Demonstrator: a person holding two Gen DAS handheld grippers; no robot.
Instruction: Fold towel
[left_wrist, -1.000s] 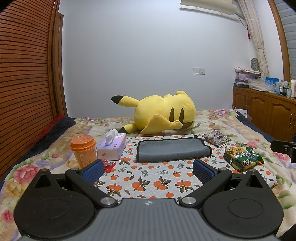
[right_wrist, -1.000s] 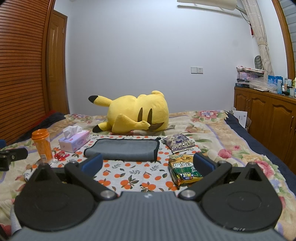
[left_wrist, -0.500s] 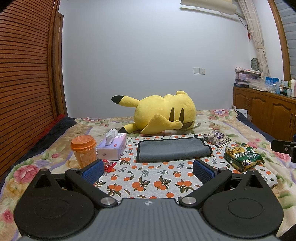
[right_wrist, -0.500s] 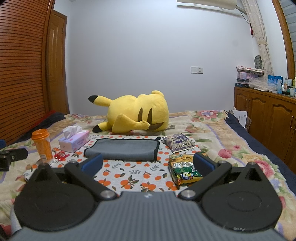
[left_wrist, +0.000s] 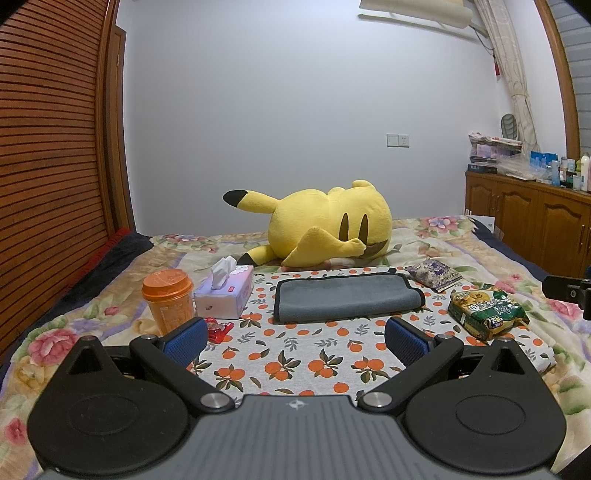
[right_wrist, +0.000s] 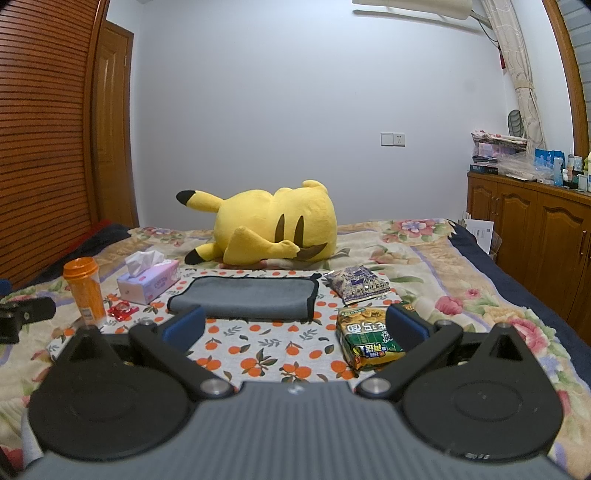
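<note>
A grey towel (left_wrist: 345, 297) with a black hem lies folded flat on an orange-print cloth (left_wrist: 295, 362) on the bed. It also shows in the right wrist view (right_wrist: 247, 297). My left gripper (left_wrist: 295, 338) is open and empty, held short of the towel's near edge. My right gripper (right_wrist: 295, 325) is open and empty, also short of the towel and to its right, with its right finger (right_wrist: 406, 328) over a snack bag.
An orange cup (left_wrist: 168, 299), a tissue box (left_wrist: 225, 293) and a red wrapper (left_wrist: 218, 328) sit left of the towel. A purple packet (left_wrist: 434, 275) and a green snack bag (left_wrist: 487, 314) lie to its right. A yellow plush (left_wrist: 325, 225) lies behind. A wooden cabinet (left_wrist: 535, 221) stands at right.
</note>
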